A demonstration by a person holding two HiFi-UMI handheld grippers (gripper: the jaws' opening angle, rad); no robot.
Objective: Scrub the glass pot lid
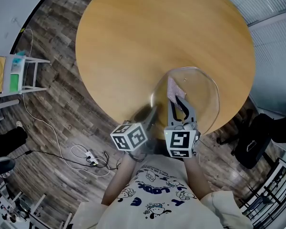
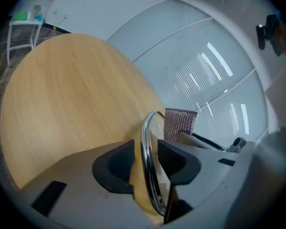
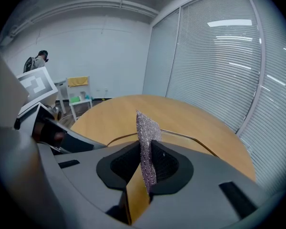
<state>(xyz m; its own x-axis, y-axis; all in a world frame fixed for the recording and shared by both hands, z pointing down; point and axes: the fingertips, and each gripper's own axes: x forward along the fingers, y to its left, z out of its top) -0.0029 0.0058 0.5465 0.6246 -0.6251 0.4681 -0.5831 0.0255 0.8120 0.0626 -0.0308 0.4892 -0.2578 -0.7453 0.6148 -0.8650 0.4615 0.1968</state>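
- The left tongs (image 2: 146,162) were found clenched on the metal rim of the clear round glass pot lid (image 1: 202,87), which was held on edge over the near side of the round wooden bench (image 1: 148,42).
- The right tongs (image 3: 145,165) were found grasping a pinkish mesh scouring pad (image 3: 146,130).
- It was judged that the pad should be pressed flat to the glass, with the rim grip kept firm against twisting.

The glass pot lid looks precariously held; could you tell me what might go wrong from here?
The left gripper pinches only the thin metal rim, so pressure from the right gripper's scrub pad could twist the glass pot lid loose.
It is near the table edge; a slip might send it to the floor.
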